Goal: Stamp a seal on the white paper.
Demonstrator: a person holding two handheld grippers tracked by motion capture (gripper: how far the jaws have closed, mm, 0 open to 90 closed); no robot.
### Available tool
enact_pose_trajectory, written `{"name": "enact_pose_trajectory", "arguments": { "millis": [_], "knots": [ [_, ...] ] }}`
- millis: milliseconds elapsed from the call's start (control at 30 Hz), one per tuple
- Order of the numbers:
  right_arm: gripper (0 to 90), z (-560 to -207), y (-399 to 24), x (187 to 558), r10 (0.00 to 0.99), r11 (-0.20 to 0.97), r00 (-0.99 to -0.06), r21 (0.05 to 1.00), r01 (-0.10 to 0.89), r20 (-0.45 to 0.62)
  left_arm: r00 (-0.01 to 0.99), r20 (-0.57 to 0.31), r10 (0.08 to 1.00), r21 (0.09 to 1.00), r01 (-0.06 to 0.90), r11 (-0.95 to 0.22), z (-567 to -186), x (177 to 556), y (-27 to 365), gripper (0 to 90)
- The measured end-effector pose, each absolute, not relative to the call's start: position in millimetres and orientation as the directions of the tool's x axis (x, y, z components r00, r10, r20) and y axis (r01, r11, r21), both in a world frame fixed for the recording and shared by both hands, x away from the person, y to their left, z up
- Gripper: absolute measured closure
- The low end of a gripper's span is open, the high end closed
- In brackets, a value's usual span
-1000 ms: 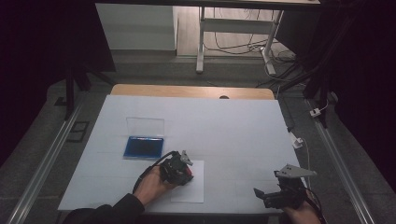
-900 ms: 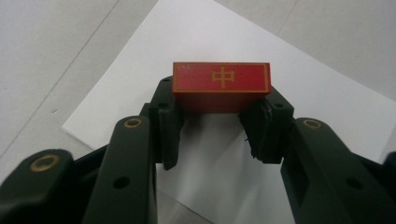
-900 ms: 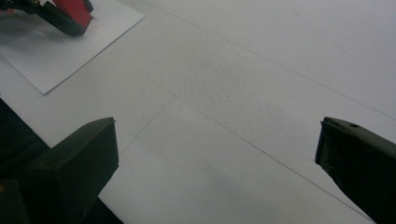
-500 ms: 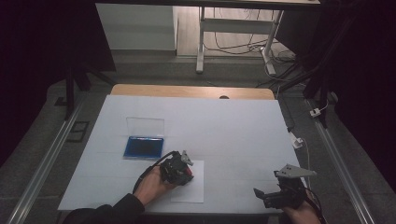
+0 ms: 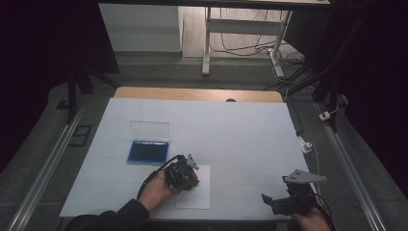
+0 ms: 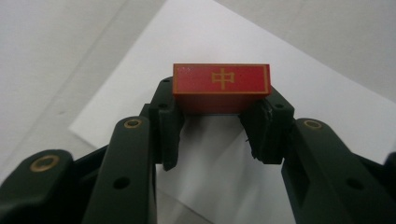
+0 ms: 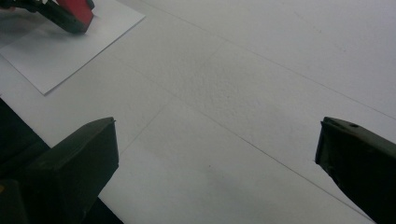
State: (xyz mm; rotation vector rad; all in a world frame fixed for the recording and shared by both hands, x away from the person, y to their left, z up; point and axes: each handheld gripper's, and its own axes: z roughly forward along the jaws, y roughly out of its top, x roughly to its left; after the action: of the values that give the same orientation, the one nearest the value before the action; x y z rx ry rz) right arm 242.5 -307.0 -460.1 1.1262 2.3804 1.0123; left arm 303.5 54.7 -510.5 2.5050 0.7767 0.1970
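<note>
Red block with a gold character on top is what I've got clamped in the left gripper; both pads press on its ends. It sits over a white sheet at the near edge of the table, a bit left of centre. From the high view the block is mostly buried under the gripper and my hand, just a sliver of red peeking out, and I can't tell whether it touches the paper or floats just above it.

Right gripper is spread wide with nothing between its jaws, sitting at the near right corner of the table, well apart from the left one. Its view cuts off both jaws at the frame edges, and the block is just a red corner top left there.

Far left of the sheet there's a blue case lying open, clear lid tipped up behind it. Inside looks dark blue; it's too dim and small for me to make out any contents.
</note>
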Motion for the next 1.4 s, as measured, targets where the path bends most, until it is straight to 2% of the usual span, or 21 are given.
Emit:
{"name": "enact_pose_trajectory", "arguments": {
  "millis": [200, 500, 767, 1100, 1400],
  "knots": [
    [0.0, -460.2, -307.3, 242.4, 0.769, 0.438, -0.639, 0.718, 0.541, 0.012, 0.818, -0.048, 0.574, 0.554, 0.499, -0.666, -498.4, 304.5, 62.4, 58.8],
    [0.0, -460.1, -307.3, 242.3, 0.770, 0.436, -0.638, 0.718, 0.542, 0.013, 0.808, -0.055, 0.587, 0.568, 0.508, -0.648, -490.7, 305.2, 70.1, 58.8],
    [0.0, -460.1, -307.5, 242.4, 0.771, 0.435, -0.637, 0.719, 0.542, 0.014, 0.768, -0.044, 0.639, 0.577, 0.542, -0.611, -483.1, 310.9, 89.8, 58.7],
    [0.0, -460.1, -307.5, 242.5, 0.771, 0.435, -0.637, 0.719, 0.542, 0.013, 0.696, -0.078, 0.714, 0.599, 0.605, -0.525, -473.8, 321.4, 122.0, 58.6],
    [0.0, -460.1, -307.5, 242.5, 0.771, 0.435, -0.637, 0.719, 0.542, 0.013, 0.662, -0.052, 0.748, 0.590, 0.625, -0.512, -470.8, 324.6, 136.7, 58.6]
  ]
}}
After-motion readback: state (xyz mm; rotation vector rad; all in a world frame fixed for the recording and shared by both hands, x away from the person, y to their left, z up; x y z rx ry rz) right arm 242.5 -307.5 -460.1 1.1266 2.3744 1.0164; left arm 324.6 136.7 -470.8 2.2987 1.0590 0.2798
